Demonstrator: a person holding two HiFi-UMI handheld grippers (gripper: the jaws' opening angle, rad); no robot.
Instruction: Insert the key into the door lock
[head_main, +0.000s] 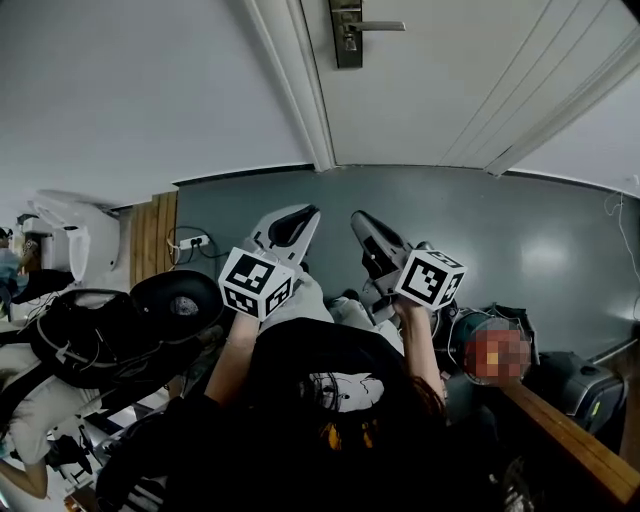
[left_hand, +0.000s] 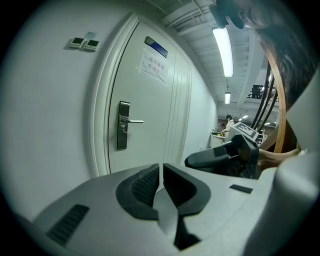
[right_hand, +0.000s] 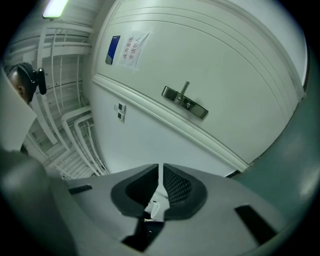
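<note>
1. The right gripper (right_hand: 160, 170) is pinched on a small pale object, probably the key (right_hand: 155, 207), well back from the door lock (right_hand: 186, 103).
2. The left gripper (left_hand: 161, 170) is closed and empty, also well back from the lock.
3. The key is likely light, stiff and slippery, so hold its head firmly.

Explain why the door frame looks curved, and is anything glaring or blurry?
Left gripper view: the wide-angle lens bows the white door frame, corners go black, and the long ceiling strip light burns out. Right gripper view: the frame arcs too; the small pale object pinched in the jaws is soft. Head view: pale sheen on the grey floor.
</note>
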